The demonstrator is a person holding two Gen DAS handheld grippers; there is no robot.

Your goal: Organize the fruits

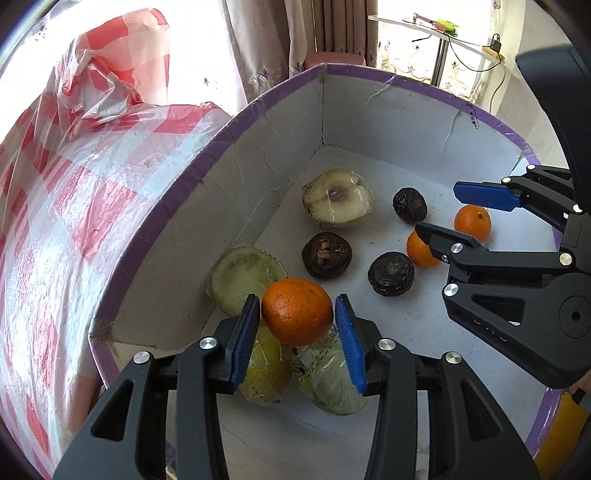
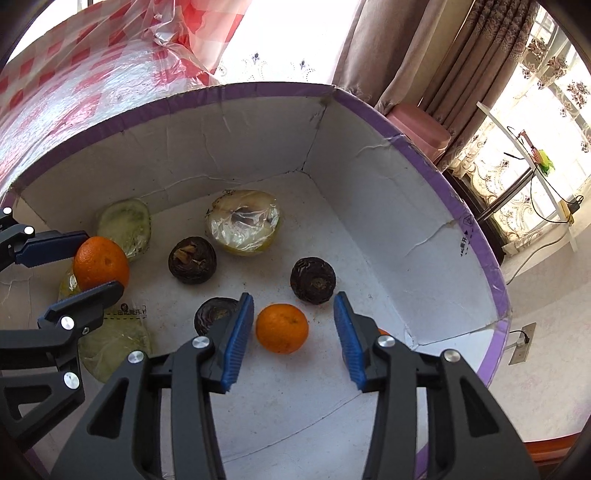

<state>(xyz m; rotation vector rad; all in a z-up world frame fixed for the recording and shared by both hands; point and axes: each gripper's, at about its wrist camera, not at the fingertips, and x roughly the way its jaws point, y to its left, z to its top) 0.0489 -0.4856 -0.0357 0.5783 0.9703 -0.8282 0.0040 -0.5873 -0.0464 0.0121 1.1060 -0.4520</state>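
A white cardboard box with a purple rim holds the fruit. My left gripper stands low at the box's near left. An orange sits between its blue pads on top of wrapped green fruit pieces, and a thin gap shows at the right pad. My right gripper is open around a smaller orange that lies on the box floor, clear of both pads. Another orange lies just beside it, partly hidden. The right wrist view shows the left gripper at the left edge.
Three dark round fruits and a film-wrapped pear half lie on the box floor. A red-and-white checked plastic cover rises left of the box. Curtains and a glass table stand behind.
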